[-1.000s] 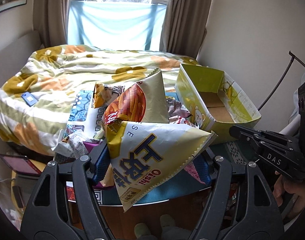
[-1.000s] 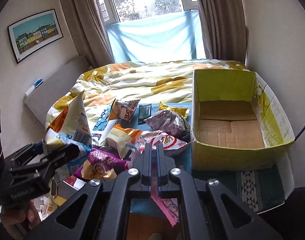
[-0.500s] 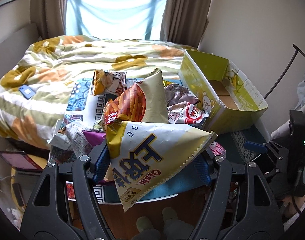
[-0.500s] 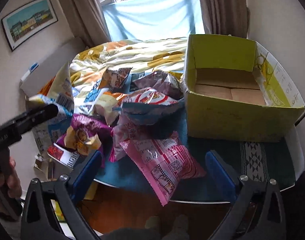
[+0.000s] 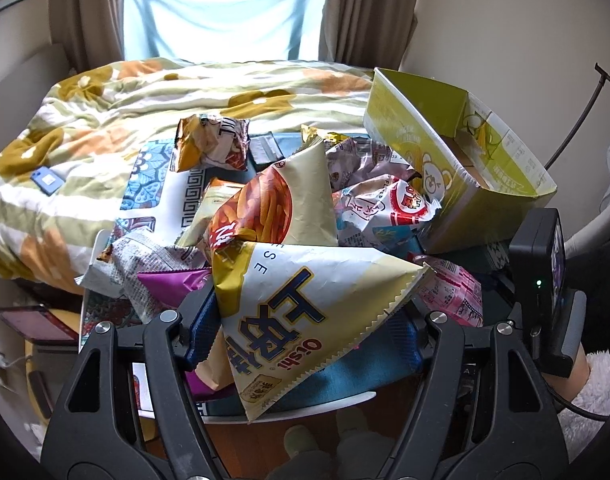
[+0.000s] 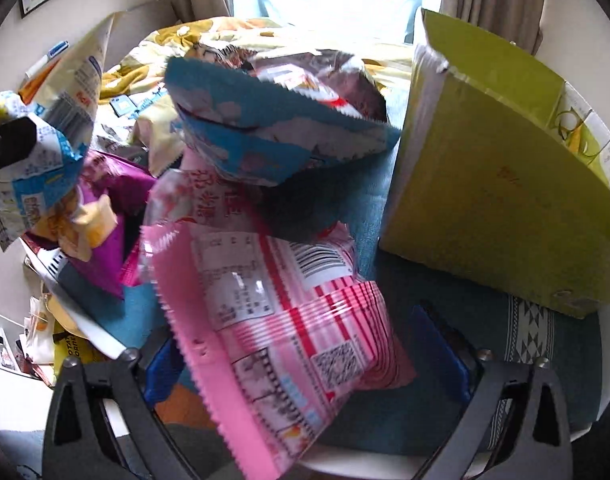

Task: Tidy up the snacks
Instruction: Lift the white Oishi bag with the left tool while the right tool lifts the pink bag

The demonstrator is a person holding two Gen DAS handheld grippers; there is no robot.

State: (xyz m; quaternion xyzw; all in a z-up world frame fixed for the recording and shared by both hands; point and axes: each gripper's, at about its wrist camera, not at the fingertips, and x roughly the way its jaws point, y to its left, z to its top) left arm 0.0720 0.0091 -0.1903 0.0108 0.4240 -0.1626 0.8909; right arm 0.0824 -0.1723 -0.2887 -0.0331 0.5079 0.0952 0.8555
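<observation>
Left gripper: clamped on a cream snack bag with blue lettering, held above the tabletop's near edge.
Right gripper: jaws wide and have just been closing; a pink packet lies between them on the teal cloth, pads not pressing on it.
Snack pile: heaped left of the green box.
Green box: open-topped, at the tabletop's right, bed behind.

Left claw clamped on its load; right claw wide, jaws just narrowing.
</observation>
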